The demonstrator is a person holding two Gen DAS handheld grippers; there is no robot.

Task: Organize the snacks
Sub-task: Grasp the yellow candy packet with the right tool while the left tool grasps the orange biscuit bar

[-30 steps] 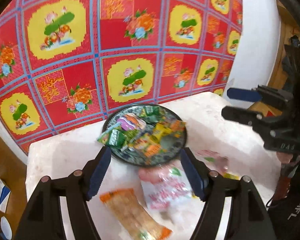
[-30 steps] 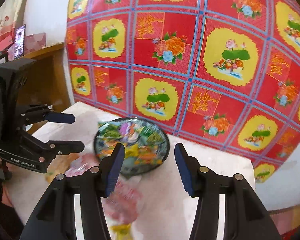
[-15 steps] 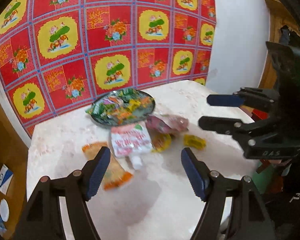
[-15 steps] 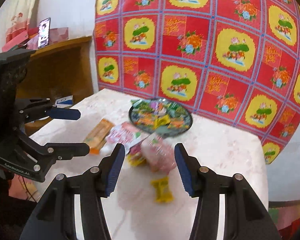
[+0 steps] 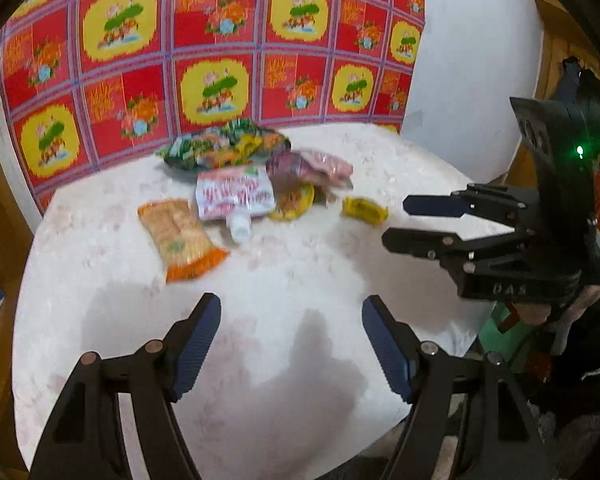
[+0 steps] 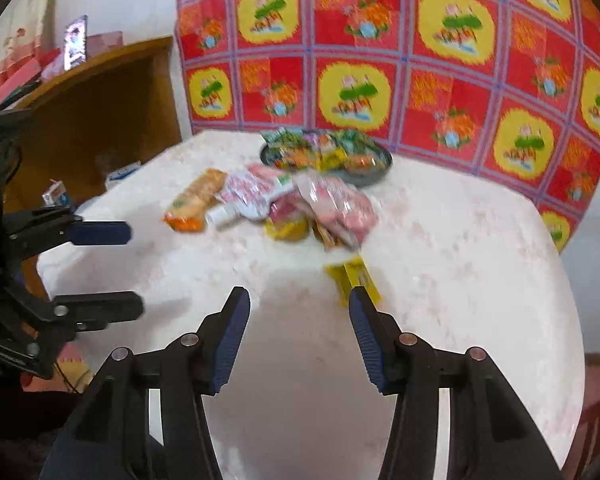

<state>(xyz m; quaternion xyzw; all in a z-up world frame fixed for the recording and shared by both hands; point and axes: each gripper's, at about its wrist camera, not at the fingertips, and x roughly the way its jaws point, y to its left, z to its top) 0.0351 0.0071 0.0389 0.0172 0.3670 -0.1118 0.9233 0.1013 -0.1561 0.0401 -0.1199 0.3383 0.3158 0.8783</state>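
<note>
Snacks in crinkly wrappers lie in a loose cluster toward the far side of the pale marble-look desk (image 5: 284, 280), close to the red and yellow flowered cloth (image 5: 204, 40) hanging behind it. Going from the left in the left wrist view, a long orange biscuit packet (image 5: 178, 238) lies flat and slightly apart from the rest. Just beside it is a white and red drink pouch with a white cap (image 5: 234, 198), the cap pointing toward the near edge. Behind the pouch sits a dark round plate (image 6: 364, 176) heaped with small green, yellow and orange sweets (image 5: 224, 144). To the right of the pouch, a pink transparent bag (image 5: 312, 166) lies partly over a round yellow packet (image 5: 292, 202), and a small yellow wrapped candy (image 5: 364, 210) rests by itself on the bare desk, a little further right.

The left gripper (image 5: 292, 340) hangs over the empty near part of the desk, its blue-padded jaws spread wide with nothing between them. The right gripper (image 6: 298, 330) is also above the near part, its jaws parted a moderate way and holding nothing; the yellow candy lies just past its right-hand fingertip, and I cannot tell whether the two touch. The picture is blurred, so the print on the wrappers cannot be read.
</note>
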